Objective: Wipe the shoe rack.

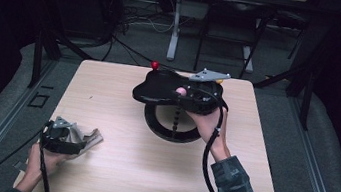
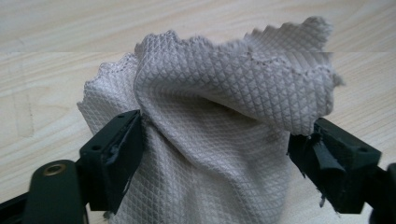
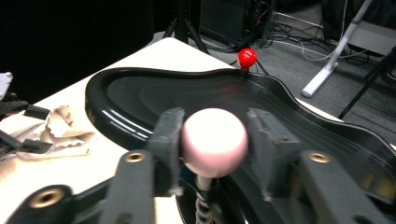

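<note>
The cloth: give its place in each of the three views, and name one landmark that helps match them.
High view: the cloth lies at the table's near left, at the left gripper.
Left gripper view: it bunches up between the two black jaws, centre frame.
Right gripper view: it lies crumpled at the far left edge.
Shared landmark: the pale wooden table, under the cloth in all three views.

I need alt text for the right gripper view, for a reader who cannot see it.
The right gripper is shut on a pink ball that tops a thin stem, just above a glossy black tray. A red ball stands at the tray's far rim, and a crumpled cloth lies on the table at left.
</note>
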`<state>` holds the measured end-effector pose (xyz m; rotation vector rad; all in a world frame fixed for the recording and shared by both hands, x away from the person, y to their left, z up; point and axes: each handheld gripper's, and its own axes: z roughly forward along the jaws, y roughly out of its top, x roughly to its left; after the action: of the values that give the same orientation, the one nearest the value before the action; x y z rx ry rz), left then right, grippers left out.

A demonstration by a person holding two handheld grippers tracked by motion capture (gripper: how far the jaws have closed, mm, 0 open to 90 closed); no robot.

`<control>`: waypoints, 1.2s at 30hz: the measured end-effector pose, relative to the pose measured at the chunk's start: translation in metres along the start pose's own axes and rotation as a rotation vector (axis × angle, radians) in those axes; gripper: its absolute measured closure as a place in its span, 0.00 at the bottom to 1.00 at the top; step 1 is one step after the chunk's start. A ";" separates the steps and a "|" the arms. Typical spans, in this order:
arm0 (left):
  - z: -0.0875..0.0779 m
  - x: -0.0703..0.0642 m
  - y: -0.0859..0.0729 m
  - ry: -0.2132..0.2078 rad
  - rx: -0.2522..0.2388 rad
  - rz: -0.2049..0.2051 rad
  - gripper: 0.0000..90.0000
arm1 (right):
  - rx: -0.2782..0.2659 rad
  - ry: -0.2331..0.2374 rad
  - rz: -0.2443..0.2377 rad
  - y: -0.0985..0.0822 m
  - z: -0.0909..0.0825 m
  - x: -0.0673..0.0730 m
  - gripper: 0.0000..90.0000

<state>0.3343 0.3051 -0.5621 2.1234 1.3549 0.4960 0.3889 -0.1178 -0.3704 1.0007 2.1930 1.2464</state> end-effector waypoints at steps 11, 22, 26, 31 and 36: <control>0.010 -0.001 -0.003 0.004 0.017 0.012 0.43 | 0.003 -0.013 -0.022 -0.001 0.001 0.002 0.66; 0.010 -0.014 0.004 0.020 -0.003 0.062 0.89 | 0.003 -0.017 -0.023 -0.001 0.001 0.003 0.67; 0.004 -0.027 0.017 -0.006 -0.071 0.092 0.90 | 0.003 -0.017 -0.023 -0.001 0.001 0.003 0.67; 0.000 -0.054 0.038 -0.063 -0.152 0.132 0.90 | 0.003 -0.021 -0.026 -0.001 0.001 0.003 0.67; 0.003 -0.086 0.058 -0.119 -0.205 0.179 0.90 | 0.003 -0.022 -0.027 -0.001 0.001 0.003 0.67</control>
<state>0.3404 0.2073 -0.5287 2.0780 1.0083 0.5457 0.3867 -0.1154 -0.3722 0.9782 2.1856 1.2143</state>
